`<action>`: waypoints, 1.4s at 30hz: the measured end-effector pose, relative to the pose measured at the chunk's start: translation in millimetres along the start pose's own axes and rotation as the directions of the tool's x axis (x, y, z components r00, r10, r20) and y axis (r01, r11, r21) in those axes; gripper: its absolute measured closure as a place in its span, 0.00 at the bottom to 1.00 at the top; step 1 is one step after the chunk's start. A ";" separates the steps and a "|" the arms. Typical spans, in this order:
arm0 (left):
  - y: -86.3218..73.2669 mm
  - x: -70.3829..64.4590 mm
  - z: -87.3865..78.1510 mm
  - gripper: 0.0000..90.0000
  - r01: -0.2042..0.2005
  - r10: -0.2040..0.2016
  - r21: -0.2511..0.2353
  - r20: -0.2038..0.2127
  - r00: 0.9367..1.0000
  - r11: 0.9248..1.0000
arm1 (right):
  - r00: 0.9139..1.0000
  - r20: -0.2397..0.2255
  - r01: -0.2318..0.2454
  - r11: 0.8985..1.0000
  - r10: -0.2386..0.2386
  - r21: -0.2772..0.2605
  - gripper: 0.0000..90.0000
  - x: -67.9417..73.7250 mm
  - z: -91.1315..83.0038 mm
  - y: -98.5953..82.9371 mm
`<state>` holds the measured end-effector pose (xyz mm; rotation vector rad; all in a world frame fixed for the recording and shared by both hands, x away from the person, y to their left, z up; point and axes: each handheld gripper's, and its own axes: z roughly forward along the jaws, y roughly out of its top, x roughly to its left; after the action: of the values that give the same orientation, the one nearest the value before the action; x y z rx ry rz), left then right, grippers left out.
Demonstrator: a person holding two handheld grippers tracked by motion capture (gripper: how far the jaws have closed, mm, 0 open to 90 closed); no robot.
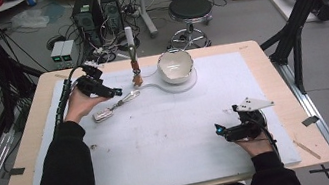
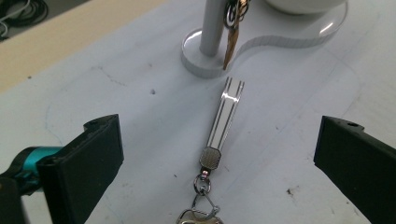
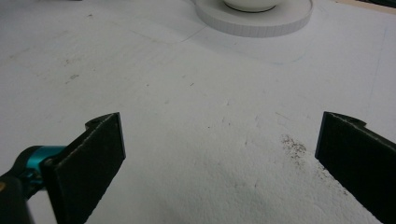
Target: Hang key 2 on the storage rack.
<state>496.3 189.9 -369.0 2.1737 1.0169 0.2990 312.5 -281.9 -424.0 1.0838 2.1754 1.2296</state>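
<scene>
A silver keychain [image 1: 115,105] lies flat on the white mat, a slim metal bar [image 2: 224,115] joined by a clasp to a key. My left gripper [image 1: 116,91] hovers just over its bar end, jaws wide apart, open [image 2: 219,154]. Beyond it a clear stand [image 1: 179,84] carries a white post [image 1: 130,42] with a brown key [image 2: 231,42] hanging from it, and a white bowl [image 1: 175,65]. My right gripper [image 1: 219,131] rests open near the front right of the mat, with bare mat between its jaws [image 3: 219,158]; the stand's round base [image 3: 254,16] shows ahead of it.
The white mat [image 1: 170,137] covers most of the wooden table [image 1: 272,79]. Behind the table stand computer towers [image 1: 98,10], a black stool [image 1: 190,9] and tangled cables on the floor. Black frame struts [image 1: 300,4] rise at the right.
</scene>
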 end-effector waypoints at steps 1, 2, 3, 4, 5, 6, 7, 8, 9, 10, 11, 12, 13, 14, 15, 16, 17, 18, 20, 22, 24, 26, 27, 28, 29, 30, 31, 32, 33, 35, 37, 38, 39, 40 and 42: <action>0.0 0.0 0.0 0.02 0.000 0.000 0.000 0.000 1.000 1.000 | 1.000 -0.002 -0.006 1.000 0.006 0.004 0.01 0.8 0.0 -0.1; -1.3 -0.2 6.8 0.02 -0.002 0.002 0.027 -0.003 1.000 1.000 | 1.000 0.001 -0.004 1.000 0.004 0.006 0.01 0.8 0.1 -0.2; -1.7 -0.9 9.4 0.02 -0.010 0.010 0.036 -0.011 1.000 0.999 | 1.000 0.000 -0.004 1.000 0.004 0.007 0.01 0.6 0.1 -0.3; -1.7 -0.9 9.4 0.04 -0.010 0.010 0.036 -0.011 1.000 0.999 | 1.000 0.002 -0.002 1.000 0.002 0.005 0.01 0.2 0.3 -0.4; -2.0 -2.9 13.3 0.07 -0.035 0.035 0.038 -0.022 0.999 0.999 | 1.000 0.004 -0.002 1.000 0.001 0.005 0.01 -0.2 0.4 -0.4; -2.0 -2.9 13.3 0.09 -0.035 0.035 0.038 -0.022 0.999 0.999 | 1.000 0.002 -0.004 1.000 0.004 0.007 0.01 -0.2 0.4 -0.5; -1.5 -3.8 16.9 0.09 -0.041 0.041 0.036 -0.017 0.999 0.999 | 1.000 0.004 -0.006 1.000 0.006 0.009 0.01 -0.2 0.4 -0.6; -1.6 -4.1 18.7 0.09 -0.033 0.033 0.028 -0.014 0.999 0.999 | 1.000 0.005 -0.006 1.000 0.006 0.010 0.01 -0.1 0.4 -0.6; -1.6 -3.8 19.9 0.09 -0.031 0.031 0.029 -0.007 0.999 0.999 | 1.000 0.006 -0.005 1.000 0.005 0.009 0.01 0.0 0.5 -0.6; -1.9 -3.8 22.4 0.09 -0.028 0.028 0.030 -0.003 1.000 0.999 | 1.000 0.007 -0.006 1.000 0.006 0.009 0.01 0.3 0.5 -0.7; -2.2 -3.7 24.5 0.10 -0.031 0.031 0.033 -0.003 1.000 0.999 | 1.000 0.008 -0.005 1.000 0.005 0.010 0.01 0.4 0.4 -0.7; -2.7 -4.1 27.1 0.10 -0.031 0.031 0.038 -0.003 1.000 0.999 | 1.000 0.009 -0.003 1.000 0.003 0.009 0.01 0.5 0.5 -0.7; -3.2 -4.5 29.3 0.10 -0.033 0.033 0.044 -0.002 0.999 0.999 | 1.000 0.009 -0.003 1.000 0.003 0.009 0.01 0.5 0.5 -0.7; -4.3 -5.3 33.1 0.10 -0.035 0.034 0.054 0.005 0.999 0.998 | 1.000 0.009 -0.005 1.000 0.005 0.011 0.01 0.5 0.6 -0.7; -5.0 -6.1 36.5 0.10 -0.036 0.035 0.067 0.012 0.999 0.997 | 1.000 0.007 -0.006 1.000 0.006 0.014 0.01 0.6 0.9 -0.7; -5.5 -7.0 39.7 0.10 -0.037 0.035 0.078 0.019 0.999 0.996 | 1.000 0.007 -0.002 1.000 0.001 0.013 0.01 0.2 1.6 -0.6; -5.8 -7.8 42.5 0.11 -0.040 0.038 0.085 0.021 0.999 0.996 | 1.000 0.007 -0.003 1.000 0.003 0.016 0.01 0.4 2.2 -0.6; -6.2 -8.7 45.1 0.11 -0.040 0.039 0.089 0.017 0.999 0.995 | 1.000 0.004 -0.003 1.000 0.002 0.019 0.01 0.5 3.0 -0.5; -7.0 -9.3 50.1 0.13 -0.040 0.040 0.100 0.008 0.999 0.994 | 1.000 0.001 0.002 1.000 -0.002 0.024 0.01 0.9 4.2 -0.5; -7.5 -8.0 53.6 0.13 -0.025 0.025 0.113 0.001 1.000 0.993 | 1.000 0.000 0.004 1.000 -0.004 0.024 0.01 1.3 4.6 -0.3; -7.9 -7.6 56.4 0.14 -0.015 0.014 0.111 0.005 1.000 0.994 | 1.000 0.000 0.001 1.000 -0.001 0.026 0.01 1.2 4.4 -0.3; -7.7 -8.2 58.5 0.15 -0.011 0.011 0.108 0.006 1.000 0.994 | 1.000 0.003 0.004 1.000 -0.004 0.025 0.01 0.5 4.4 -0.4; -7.4 -8.3 59.2 0.16 -0.014 0.013 0.103 0.010 1.000 0.995 | 1.000 0.002 0.003 1.000 -0.003 0.024 0.01 0.4 4.3 -0.4; -7.4 -8.3 59.2 0.18 -0.014 0.013 0.103 0.010 1.000 0.995 | 1.000 0.001 0.002 1.000 -0.002 0.024 0.01 0.6 4.2 -0.4; -6.9 -9.3 60.0 0.18 -0.025 0.025 0.100 0.003 1.000 0.995 | 1.000 0.001 0.002 1.000 -0.002 0.024 0.01 0.6 4.2 -0.4; -6.6 -9.8 60.9 0.22 -0.039 0.039 0.093 0.007 0.999 0.995 | 1.000 0.001 0.005 1.000 -0.005 0.025 0.01 0.8 4.2 -0.4; -6.4 -10.2 62.8 0.25 -0.042 0.041 0.089 0.018 0.999 0.995 | 1.000 -0.001 0.005 1.000 -0.005 0.023 0.01 1.1 3.9 -0.4; -5.9 -10.7 64.6 0.27 -0.043 0.041 0.094 0.021 0.999 0.995 | 1.000 -0.003 0.006 1.000 -0.005 0.022 0.01 1.5 3.3 -0.4; -5.3 -11.3 66.6 0.28 -0.045 0.043 0.096 0.023 0.999 0.994 | 1.000 -0.003 0.007 1.000 -0.007 0.019 0.01 1.4 3.0 -0.5; -3.7 -13.0 70.2 0.31 -0.056 0.054 0.102 0.023 0.998 0.993 | 1.000 -0.003 0.002 1.000 -0.002 0.016 0.01 0.8 2.6 -0.4; -2.3 -14.8 73.5 0.33 -0.061 0.059 0.100 0.026 0.998 0.993 | 1.000 -0.004 0.000 1.000 0.000 0.016 0.01 0.3 2.8 -0.4; -1.9 -15.3 74.7 0.35 -0.065 0.062 0.101 0.024 0.998 0.993 | 1.000 -0.005 -0.001 1.000 0.001 0.018 0.01 0.2 2.9 -0.4; -1.7 -16.5 76.9 0.36 -0.064 0.062 0.102 0.021 0.998 0.993 | 1.000 -0.006 0.001 1.000 0.000 0.020 0.01 0.0 3.3 -0.6; -2.2 -17.0 78.8 0.36 -0.066 0.065 0.106 0.019 0.998 0.992 | 1.000 -0.006 0.002 1.000 -0.002 0.021 0.01 -0.2 3.6 -0.7; -3.6 -18.1 82.9 0.38 -0.061 0.060 0.121 0.014 0.998 0.991 | 1.000 -0.005 0.002 1.000 -0.002 0.022 0.01 -0.8 3.7 -1.1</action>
<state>521.4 136.3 -429.9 2.3163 0.9882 0.2598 315.0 -280.9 -426.9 1.0884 2.1989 1.2114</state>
